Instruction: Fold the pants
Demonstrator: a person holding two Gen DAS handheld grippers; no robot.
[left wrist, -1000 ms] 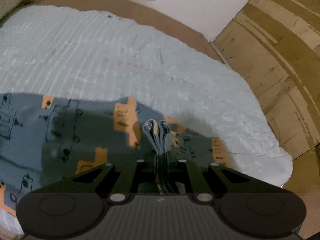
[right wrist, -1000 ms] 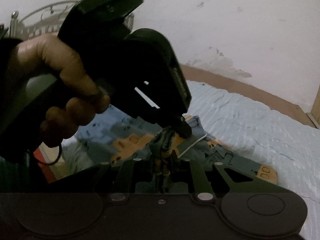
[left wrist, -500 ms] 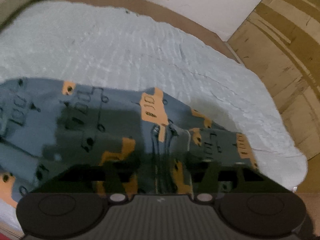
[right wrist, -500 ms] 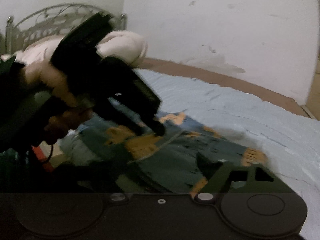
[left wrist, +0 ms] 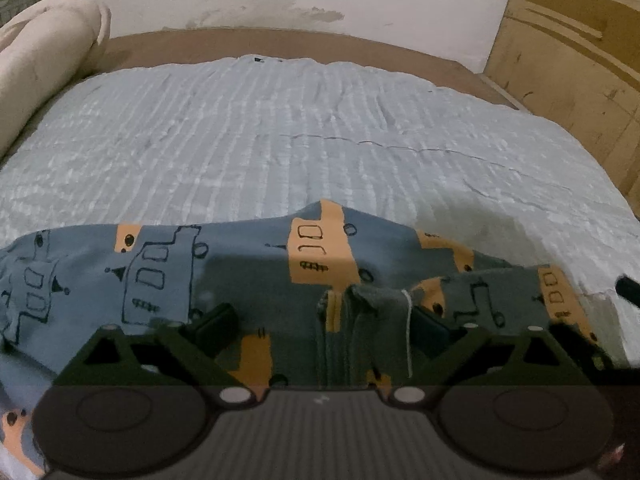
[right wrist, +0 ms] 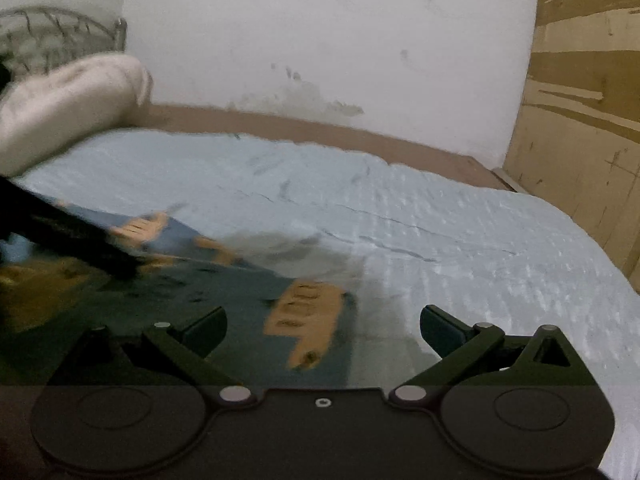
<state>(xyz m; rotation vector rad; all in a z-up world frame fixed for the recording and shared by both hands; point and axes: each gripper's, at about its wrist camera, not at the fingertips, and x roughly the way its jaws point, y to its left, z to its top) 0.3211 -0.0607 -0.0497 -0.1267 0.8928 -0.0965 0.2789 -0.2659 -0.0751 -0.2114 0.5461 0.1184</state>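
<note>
I am releasing the pants (left wrist: 248,280) onto the bed (left wrist: 320,140) — both grippers have just been opening. My left gripper (left wrist: 324,324) is standing wide over the bunched hem, pads clear of it; my right gripper (right wrist: 324,328) is gaping beside the pants' right edge, holding nothing. This fold, I judge, is laid — the next grasp follows.

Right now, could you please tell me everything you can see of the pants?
The pants are soft grey-blue fabric printed with orange blocks and black-outlined vehicle drawings. They lie flat on the pale blue bedspread, folded over, with a bunched edge and a white drawstring near the middle. Both grippers' jaws have just been opening; neither grips them.
</note>
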